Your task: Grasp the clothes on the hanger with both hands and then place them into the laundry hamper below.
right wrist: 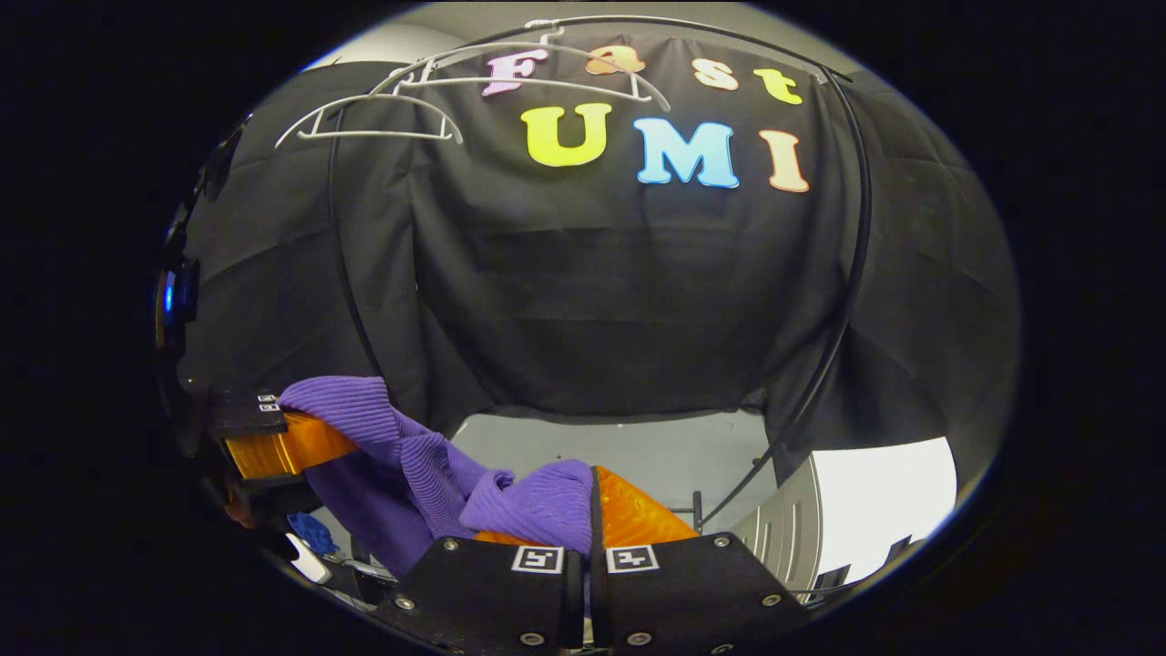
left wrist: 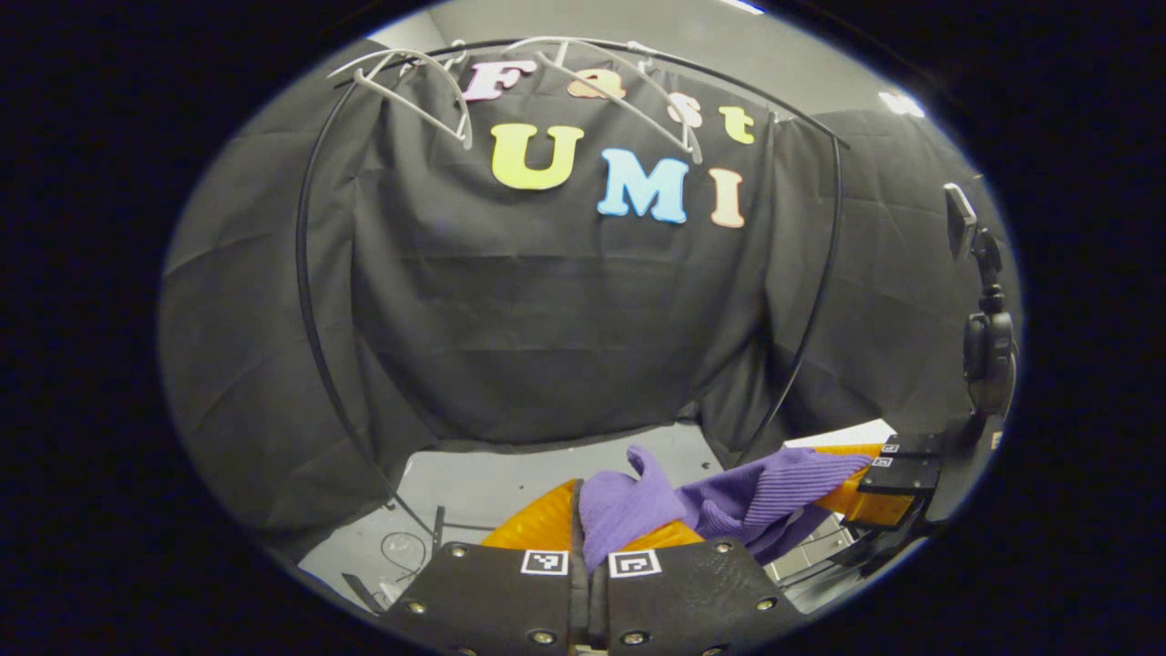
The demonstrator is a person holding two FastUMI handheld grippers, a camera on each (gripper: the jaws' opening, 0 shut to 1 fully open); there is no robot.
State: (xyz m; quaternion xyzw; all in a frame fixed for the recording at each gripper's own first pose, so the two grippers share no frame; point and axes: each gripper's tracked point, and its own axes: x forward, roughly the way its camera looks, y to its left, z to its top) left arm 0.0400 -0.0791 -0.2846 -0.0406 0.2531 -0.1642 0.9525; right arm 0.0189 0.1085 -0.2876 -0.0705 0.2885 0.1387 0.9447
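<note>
**Purple garment held between two grippers**

In the left gripper view, the left gripper (left wrist: 583, 528) is at the bottom, and its two fingers are pressed together on a fold of the purple ribbed garment (left wrist: 729, 497). The cloth runs to the right, where the other gripper (left wrist: 879, 478) grips its far end. Behind, a thin black rail (left wrist: 305, 301) makes an arch in front of the dark wall. Two white hangers (left wrist: 428, 91) hang bare at the top of the arch. A piece of grey floor (left wrist: 492, 478) is visible under the cloth.
</note>
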